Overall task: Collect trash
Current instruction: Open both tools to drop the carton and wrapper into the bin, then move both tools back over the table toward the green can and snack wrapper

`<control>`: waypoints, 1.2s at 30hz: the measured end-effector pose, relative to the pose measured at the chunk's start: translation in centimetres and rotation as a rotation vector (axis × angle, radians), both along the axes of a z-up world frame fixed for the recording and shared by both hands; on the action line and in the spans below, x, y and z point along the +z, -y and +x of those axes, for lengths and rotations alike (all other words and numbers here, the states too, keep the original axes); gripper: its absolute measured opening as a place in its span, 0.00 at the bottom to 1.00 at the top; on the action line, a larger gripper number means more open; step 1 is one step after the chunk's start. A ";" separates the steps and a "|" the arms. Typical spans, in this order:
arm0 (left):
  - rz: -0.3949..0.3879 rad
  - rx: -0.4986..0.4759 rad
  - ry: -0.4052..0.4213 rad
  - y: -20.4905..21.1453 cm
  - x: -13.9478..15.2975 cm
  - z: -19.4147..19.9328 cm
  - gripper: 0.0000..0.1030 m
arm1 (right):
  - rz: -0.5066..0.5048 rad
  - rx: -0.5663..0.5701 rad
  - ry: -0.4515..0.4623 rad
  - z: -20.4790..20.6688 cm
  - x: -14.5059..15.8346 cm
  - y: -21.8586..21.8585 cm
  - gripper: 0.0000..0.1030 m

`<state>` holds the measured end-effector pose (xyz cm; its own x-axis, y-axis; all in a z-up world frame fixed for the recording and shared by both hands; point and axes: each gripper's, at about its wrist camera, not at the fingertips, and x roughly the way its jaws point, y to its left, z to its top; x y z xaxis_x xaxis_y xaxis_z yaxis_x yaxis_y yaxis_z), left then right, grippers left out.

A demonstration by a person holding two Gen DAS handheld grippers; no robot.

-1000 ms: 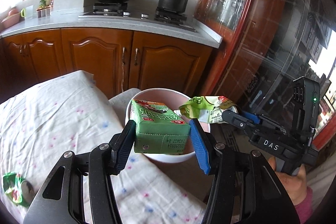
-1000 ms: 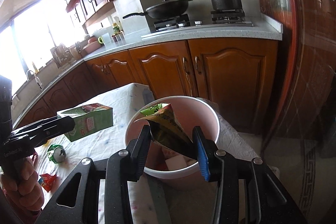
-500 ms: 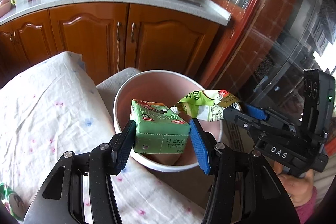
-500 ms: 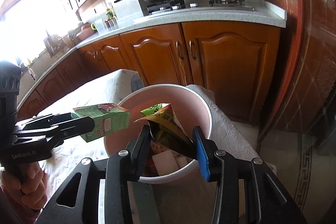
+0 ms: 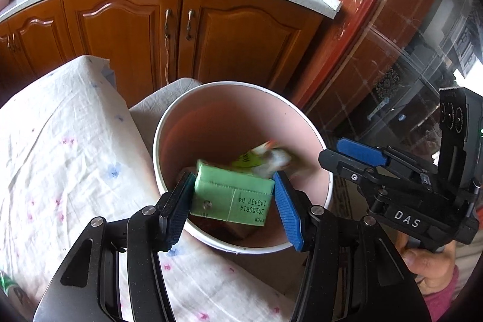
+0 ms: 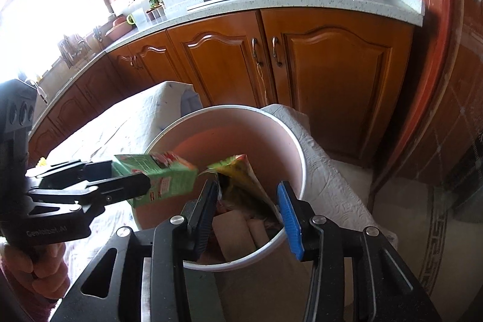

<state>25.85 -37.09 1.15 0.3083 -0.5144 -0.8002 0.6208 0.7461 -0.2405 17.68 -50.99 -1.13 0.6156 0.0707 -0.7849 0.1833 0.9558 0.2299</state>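
A pink bin [image 5: 211, 98] stands beside the cloth-covered table; it also shows in the right wrist view [image 6: 250, 122]. My left gripper [image 5: 231, 198] is over the bin mouth, its jaws spread around a green drink carton [image 5: 232, 198]. The carton [image 6: 160, 180] also shows in the right wrist view, tilted over the rim. My right gripper [image 6: 247, 198] is open above the bin. A green-yellow snack wrapper [image 6: 241, 180] lies loose between its jaws and looks blurred inside the bin [image 5: 256, 159] in the left wrist view.
The table has a white flowered cloth [image 5: 60, 159]. A crushed green can [image 5: 9, 288] lies at its near left edge. Cardboard scraps [image 6: 238, 231] lie in the bin. Wooden cabinets [image 5: 169, 29] and a stove counter stand behind. A glass-fronted red cabinet [image 5: 392, 50] stands on the right.
Both grippers moved forward over the bin. The right gripper's jaws opened and the wrapper slipped free into the bin. The left gripper's jaws widened around the carton.
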 end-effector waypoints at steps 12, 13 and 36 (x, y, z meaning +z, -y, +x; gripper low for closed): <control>-0.059 0.065 0.002 -2.8 0.8 -0.8 0.52 | 0.061 -0.040 0.061 -1.7 0.6 0.7 0.56; -0.060 0.075 0.009 -3.1 0.9 -1.0 0.52 | 0.064 -0.045 0.071 -2.0 0.7 0.6 0.60; -0.153 0.313 0.114 -17.1 2.1 -8.0 0.56 | 0.150 -0.043 0.307 -7.3 2.8 -7.4 0.84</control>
